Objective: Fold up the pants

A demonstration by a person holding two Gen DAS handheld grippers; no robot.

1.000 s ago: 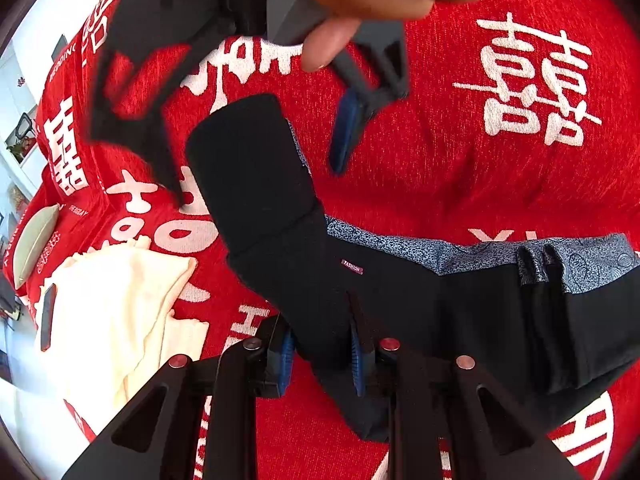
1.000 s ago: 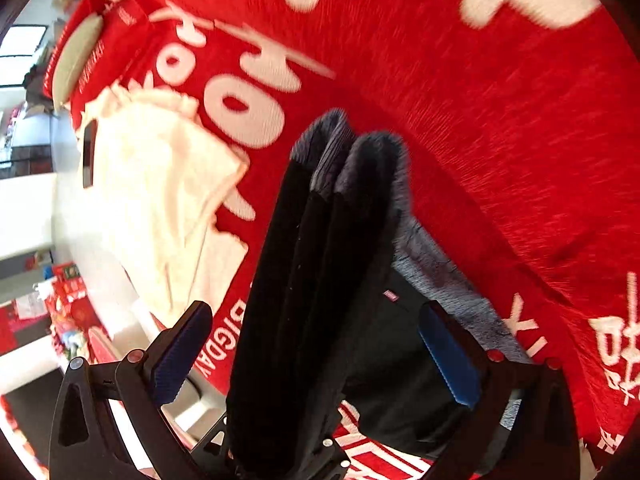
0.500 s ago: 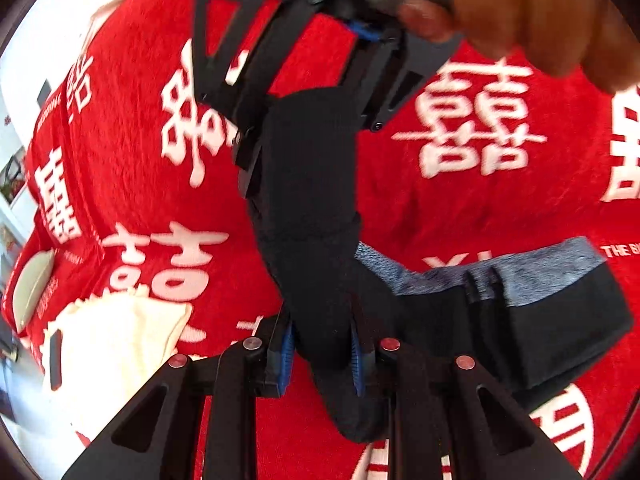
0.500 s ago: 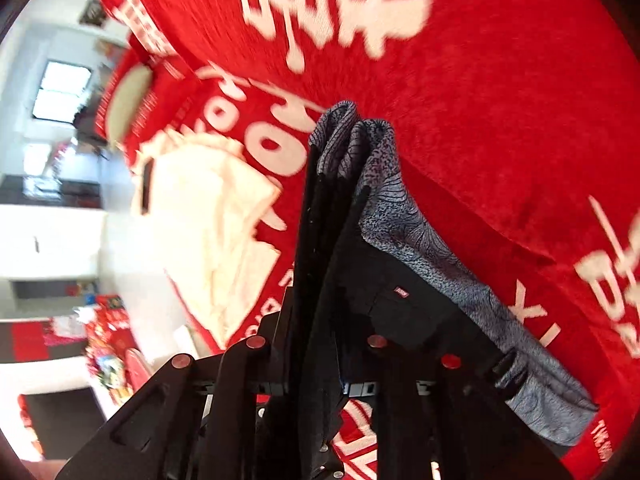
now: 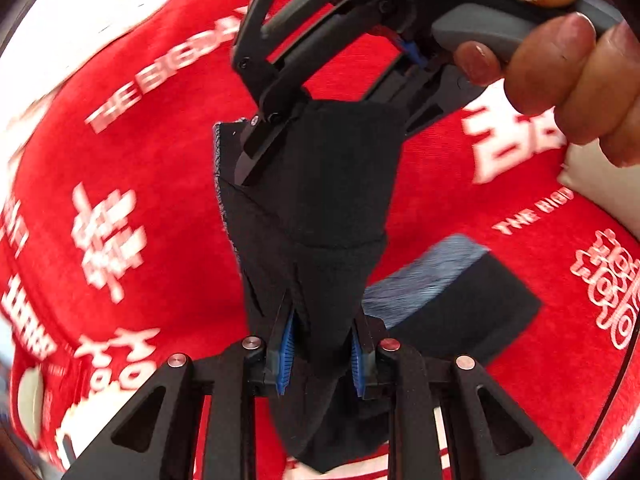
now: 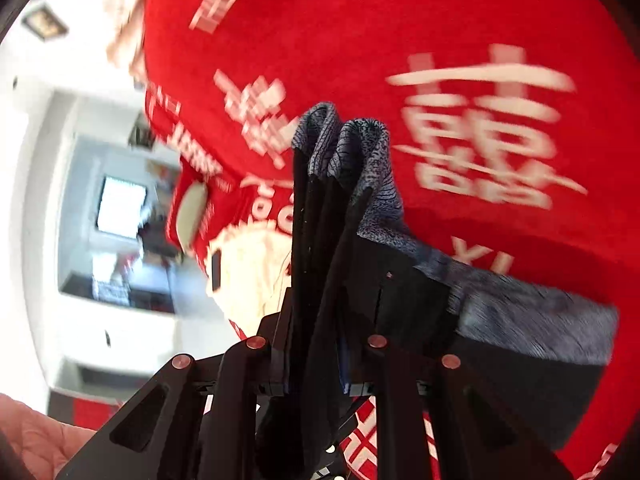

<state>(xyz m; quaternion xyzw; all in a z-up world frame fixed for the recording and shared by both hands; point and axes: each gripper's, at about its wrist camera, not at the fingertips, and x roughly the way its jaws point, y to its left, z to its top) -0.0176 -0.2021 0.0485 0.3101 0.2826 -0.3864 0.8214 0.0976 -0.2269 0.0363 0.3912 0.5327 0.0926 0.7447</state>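
Left gripper (image 5: 322, 354): clamped on a bunched fold of the black pants (image 5: 320, 208), blue pads pressed against the cloth on both sides.
Right gripper (image 6: 314, 364): jaws have just been closing and now pinch several stacked layers of the pants (image 6: 320, 240); in the left wrist view it (image 5: 276, 140) bites the far end of the same fold.
Pants: held up between both tools above the red blanket (image 5: 132, 184), black cloth with a grey patterned waistband (image 6: 360, 152); the rest trails down and lies on the blanket at lower right.
Waistband edge: doubled over in two rounded folds at the top of the right wrist view, running down and right as a grey strip (image 6: 536, 320).
Hand (image 5: 560, 48): fingers wrapped around the right tool's grey handle, cut off by the upper right frame edge.
Open room: bare red blanket with white lettering spreads left, right and beyond the pants.
Blanket edge: drops off at left in the right wrist view, white room beyond.
Cream garment (image 6: 256, 264): lies on the blanket near that edge, partly behind the pants.
Hard to make out: both views are motion-blurred; the pants' lower end is hidden under the tool frames; the room's furnishings are unreadable.
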